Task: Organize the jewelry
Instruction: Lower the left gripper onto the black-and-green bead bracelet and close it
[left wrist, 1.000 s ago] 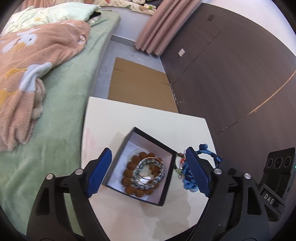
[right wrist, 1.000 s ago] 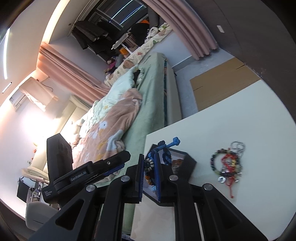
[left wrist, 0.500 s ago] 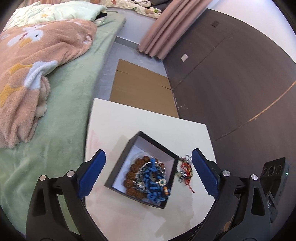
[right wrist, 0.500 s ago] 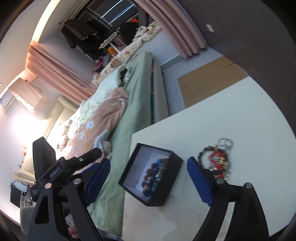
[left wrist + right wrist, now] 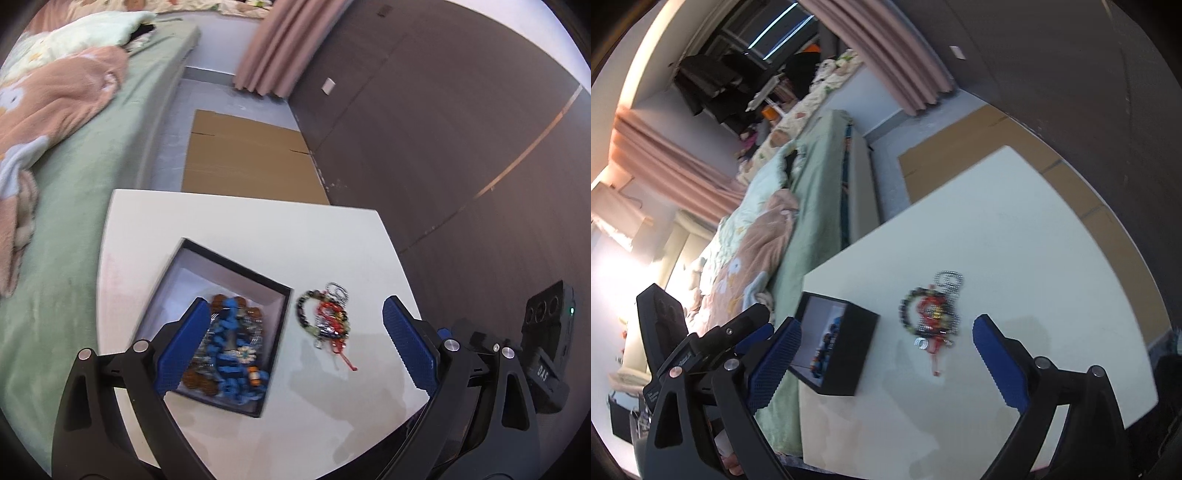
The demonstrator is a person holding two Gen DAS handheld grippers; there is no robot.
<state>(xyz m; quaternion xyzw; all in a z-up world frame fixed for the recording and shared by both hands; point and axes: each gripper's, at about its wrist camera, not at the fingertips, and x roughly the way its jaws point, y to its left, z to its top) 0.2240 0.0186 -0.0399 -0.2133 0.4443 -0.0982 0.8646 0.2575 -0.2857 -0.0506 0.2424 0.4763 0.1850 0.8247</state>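
Observation:
A black box with a white lining sits on the white table. In it lie a blue knotted bracelet, a brown bead bracelet and silver pieces. Right of the box, a tangle of jewelry with dark beads, red cord and silver chain lies on the table. My left gripper is open above the box's right edge, with the tangle between its fingers' lines. My right gripper is opening and holds nothing. It hovers over the box and the tangle.
A bed with a green sheet and a pink blanket borders the table's left side. Flat cardboard lies on the floor beyond the table. A dark wardrobe wall runs along the right. The left gripper's body shows in the right wrist view.
My right gripper opened and let go of the blue bracelet, which now lies in the box. Both grippers shifted right, away from the box and toward the tangle on the table.

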